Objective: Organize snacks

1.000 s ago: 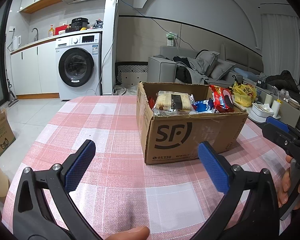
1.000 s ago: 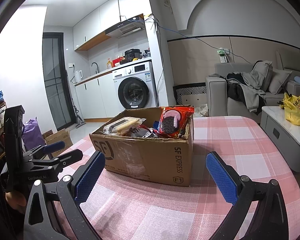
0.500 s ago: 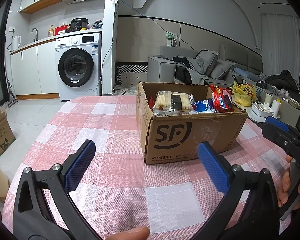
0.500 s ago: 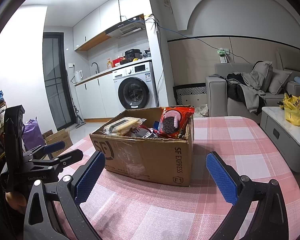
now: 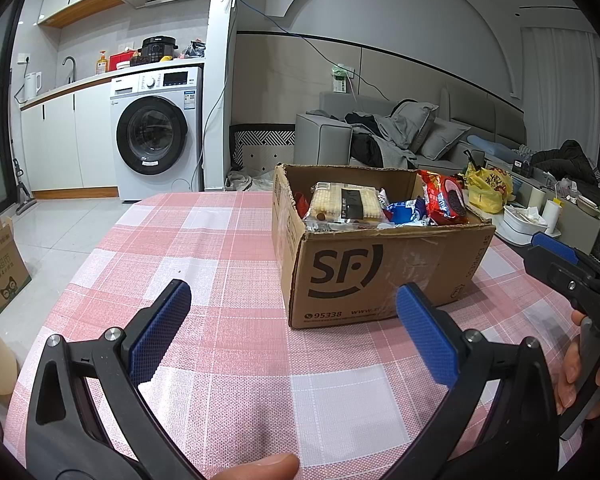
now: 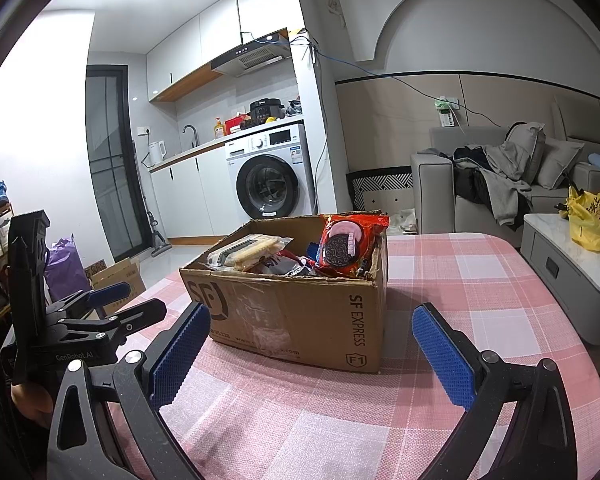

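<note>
Right, here is how things lie for you now.

Box: the cardboard box (image 5: 380,264) stands open on the surface (image 5: 204,256), which wears a pink checked cloth, and the snacks sit inside it, heaped to the rim.

Wafer pack: a clear wafer pack (image 5: 346,202) lies flat on top at the box's left side. Judge it light but brittle, so take it across its short sides and squeeze gently.

Cookie bag: a red cookie bag (image 6: 350,244) stands on end against the right wall, poking above the rim. It should be light, crinkly and slippery, with cookies that crack under pressure. Pinch it near the top seam, not across the middle.

Blue packets: small blue packets (image 5: 406,212) lie between those 2, partly buried. You cannot tell their number.

Left hand-held gripper (image 5: 292,320): its blue pads are spread wide, holding nothing, low over the cloth just short of the box.

Right hand-held gripper (image 6: 312,348): also spread wide and holding nothing, facing the box's near corner.

Stage: the same scene fits snacks waiting to be sorted out of the box or snacks already gathered into it. No snack lies on the cloth.

Handling the box: worn card with torn edges, likely soft at the rim, so grip a wall low down if you shift it.
</note>
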A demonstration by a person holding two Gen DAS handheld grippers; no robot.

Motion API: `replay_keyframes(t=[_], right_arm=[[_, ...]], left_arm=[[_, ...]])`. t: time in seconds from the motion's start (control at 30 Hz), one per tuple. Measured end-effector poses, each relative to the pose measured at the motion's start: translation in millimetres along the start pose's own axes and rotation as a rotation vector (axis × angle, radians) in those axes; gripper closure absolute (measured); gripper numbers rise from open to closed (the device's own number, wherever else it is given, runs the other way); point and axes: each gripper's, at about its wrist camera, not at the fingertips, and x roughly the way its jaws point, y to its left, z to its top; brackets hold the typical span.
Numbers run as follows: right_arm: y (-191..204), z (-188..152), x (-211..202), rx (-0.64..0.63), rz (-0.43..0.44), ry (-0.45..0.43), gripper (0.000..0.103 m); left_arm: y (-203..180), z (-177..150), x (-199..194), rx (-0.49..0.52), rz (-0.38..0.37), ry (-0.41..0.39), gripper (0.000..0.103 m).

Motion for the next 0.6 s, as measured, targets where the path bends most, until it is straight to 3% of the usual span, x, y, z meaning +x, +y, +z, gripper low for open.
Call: replay_keyframes(t=[0.6], right_arm=[[0.2, 0.1, 0.0, 0.001, -0.001, -0.001, 0.000]], left_arm=[[-1.8, 0.1, 0.4, 0.005, -0.009, -0.009, 0.001]])
